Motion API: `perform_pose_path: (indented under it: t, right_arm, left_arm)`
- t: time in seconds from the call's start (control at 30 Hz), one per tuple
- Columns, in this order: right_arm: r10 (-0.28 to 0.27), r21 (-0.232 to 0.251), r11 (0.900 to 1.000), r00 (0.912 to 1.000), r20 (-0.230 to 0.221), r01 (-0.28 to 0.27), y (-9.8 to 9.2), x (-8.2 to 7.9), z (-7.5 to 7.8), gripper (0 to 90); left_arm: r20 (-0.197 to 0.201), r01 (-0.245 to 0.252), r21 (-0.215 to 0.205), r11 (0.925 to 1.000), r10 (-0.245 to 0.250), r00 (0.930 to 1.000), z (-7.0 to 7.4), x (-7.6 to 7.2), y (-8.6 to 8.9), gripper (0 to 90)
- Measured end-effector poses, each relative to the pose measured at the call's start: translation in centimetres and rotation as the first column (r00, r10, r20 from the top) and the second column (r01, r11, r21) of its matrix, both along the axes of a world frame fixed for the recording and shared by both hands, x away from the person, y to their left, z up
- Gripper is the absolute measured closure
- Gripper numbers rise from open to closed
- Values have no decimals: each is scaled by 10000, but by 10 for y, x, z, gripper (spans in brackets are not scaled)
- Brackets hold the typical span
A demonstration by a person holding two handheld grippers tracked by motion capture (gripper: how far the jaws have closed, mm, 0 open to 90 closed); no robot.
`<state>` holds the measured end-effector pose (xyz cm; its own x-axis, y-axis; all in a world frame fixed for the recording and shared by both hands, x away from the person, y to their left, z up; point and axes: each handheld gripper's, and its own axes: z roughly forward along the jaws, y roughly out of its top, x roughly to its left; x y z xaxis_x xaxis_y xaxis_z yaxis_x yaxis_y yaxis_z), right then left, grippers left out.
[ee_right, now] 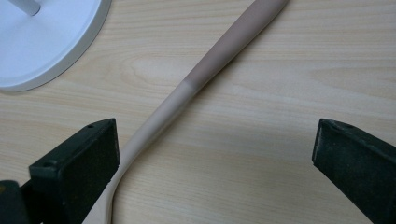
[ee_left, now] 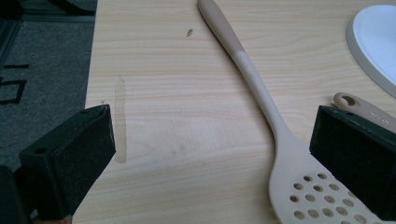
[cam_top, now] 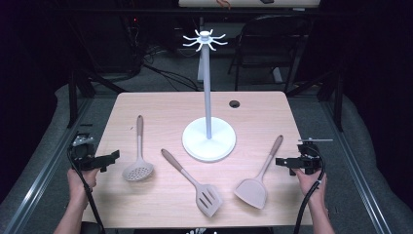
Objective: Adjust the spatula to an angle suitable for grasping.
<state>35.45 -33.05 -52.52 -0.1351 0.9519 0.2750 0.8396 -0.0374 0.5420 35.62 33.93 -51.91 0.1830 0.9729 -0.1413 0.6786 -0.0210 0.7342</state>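
Observation:
Three beige utensils lie on the wooden table [cam_top: 146, 105] around a white hook stand [cam_top: 208, 139]: a perforated skimmer [cam_top: 138, 163], a slotted turner [cam_top: 195, 184] and a solid spatula [cam_top: 259, 178]. At the table's left edge my left gripper [cam_top: 111, 161] is open, just left of the skimmer's head. In the left gripper view the skimmer [ee_left: 275, 135] runs past the right jaw, and nothing lies between the jaws of the left gripper [ee_left: 212, 140]. My right gripper [cam_top: 284, 162] is open at the right edge. The spatula's handle [ee_right: 210, 65] crosses near the left jaw of the right gripper [ee_right: 215, 149].
The stand's tall pole [cam_top: 207, 78] ends in a ring of hooks [cam_top: 204, 40]. Its round base [ee_right: 42, 42] sits mid-table. The turner's handle end [ee_left: 359, 105] lies close to the left gripper's right jaw. A cable hole [cam_top: 234, 104] is at the back. A chair [cam_top: 272, 44] stands behind the table.

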Motion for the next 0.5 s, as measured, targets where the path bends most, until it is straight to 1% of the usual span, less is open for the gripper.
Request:
perform_pose_path:
  t: [0.07, 0.17, 0.33, 0.37, 0.43, 0.5]
  right_arm:
    - [-47, -76, 10000, 10000, 3, 47, 1, 0, 0, 5]
    - [-70, -16, 10000, 10000, -37, 70, 0, 0, 0, 6]
    - [-49, 65, 10000, 9999, -106, 50, 2, 1, -2, 9]
    - [66, 70, 10000, 9998, -161, -65, 2, 2, -1, 9]
    - [14, -25, 10000, 9999, -133, -14, 4, 2, -1, 11]
    - [136, -6, 9999, 9998, -173, -137, 5, 2, 0, 11]
  left_arm:
    - [5, -2, -24, 10000, 2, 10000, 0, 0, 0, 1]
    - [11, 122, -9, 9999, -122, 9999, 0, 1, 0, 1]
    - [-80, 79, -18, 10000, -80, 9999, 0, 1, 1, 1]
    - [-52, 88, -24, 10000, -88, 9999, 0, 1, 0, 1]
    - [-20, 81, 2, 10000, -81, 10000, 0, 1, 0, 1]
    - [-36, 118, -1, 9999, -118, 9999, 0, 1, 0, 1]
